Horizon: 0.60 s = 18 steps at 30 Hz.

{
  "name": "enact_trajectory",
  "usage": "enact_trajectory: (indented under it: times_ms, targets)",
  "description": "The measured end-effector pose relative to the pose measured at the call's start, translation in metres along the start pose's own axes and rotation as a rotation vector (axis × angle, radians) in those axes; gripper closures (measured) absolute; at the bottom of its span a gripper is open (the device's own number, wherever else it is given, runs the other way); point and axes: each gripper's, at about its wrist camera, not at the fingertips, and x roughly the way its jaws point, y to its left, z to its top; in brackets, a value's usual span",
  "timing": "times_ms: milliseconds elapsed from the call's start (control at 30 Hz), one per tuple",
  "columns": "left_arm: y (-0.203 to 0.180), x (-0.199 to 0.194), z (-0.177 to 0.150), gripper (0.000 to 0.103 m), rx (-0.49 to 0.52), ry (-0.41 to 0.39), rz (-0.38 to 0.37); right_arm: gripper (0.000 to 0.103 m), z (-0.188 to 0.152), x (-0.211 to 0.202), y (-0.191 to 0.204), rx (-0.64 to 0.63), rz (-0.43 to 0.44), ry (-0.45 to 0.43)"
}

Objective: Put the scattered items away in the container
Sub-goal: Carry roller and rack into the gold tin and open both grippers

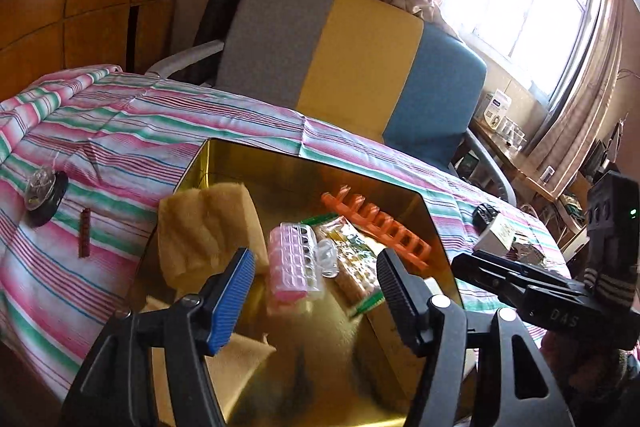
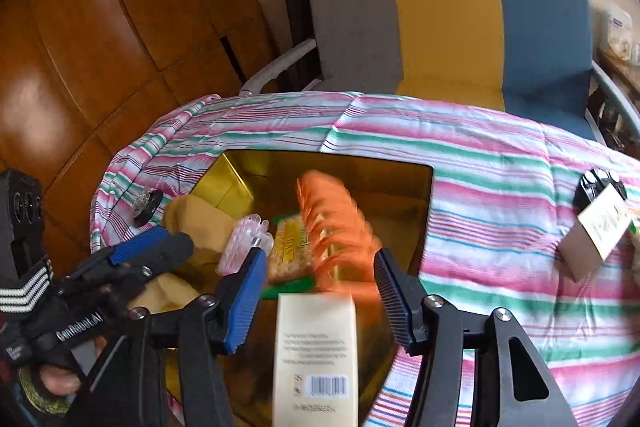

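Hovering over one gold tin point(image 1: 224, 163), two grippers point down into it. Left gripper point(image 1: 316, 291): jaws spread apart, nothing between the pads. Right gripper point(image 2: 320, 287): jaws also apart; one cream box point(image 2: 316, 355) with a barcode lies below and between them, blurred, and the pads do not press on it.

Count inside the tin:
- one yellow sponge point(image 1: 208, 227), leaning at the left wall
- one pink clear-celled case point(image 1: 294, 263), just beside the sponge
- one snack packet point(image 1: 352, 259) with green ends, touching the case
- one orange slotted rack point(image 1: 380, 223), motion-blurred in the right wrist view, lying partly over the packet
- one small clear plastic piece point(image 1: 326, 253), resting on the packet; what it is, I cannot tell

Count outside, on the striped cloth point(image 1: 120, 131):
- one black disc point(image 1: 44, 199) with a clear top, well left of the tin
- one short brown stick point(image 1: 85, 233), near the disc
- one small tan carton point(image 2: 596, 231) with one black item point(image 2: 600, 183) just behind it, well right of the tin

One armchair point(image 2: 444, 19) in grey, yellow and blue stands behind the table.
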Motion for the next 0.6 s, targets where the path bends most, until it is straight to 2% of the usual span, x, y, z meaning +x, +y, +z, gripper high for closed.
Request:
enact_trajectory:
  times_ms: [133,267,433,600]
  targets:
    - [-0.021,-0.008,-0.011,0.038,0.029,0.018,-0.046,0.044,-0.02,-0.016,-0.025,0.07,0.002,-0.013]
    - [-0.064,-0.011,-0.025,0.038,0.125,0.062,-0.12,0.041,-0.047,-0.039,-0.057,0.138,-0.025,-0.024]
    - [-0.125,-0.005,-0.039,0.037,0.233,0.115,-0.218,0.035,-0.084,-0.072,-0.107,0.197,-0.152,-0.033]
    - [-0.178,0.016,-0.06,0.033,0.341,0.206,-0.25,0.03,-0.125,-0.106,-0.163,0.258,-0.312,-0.032]
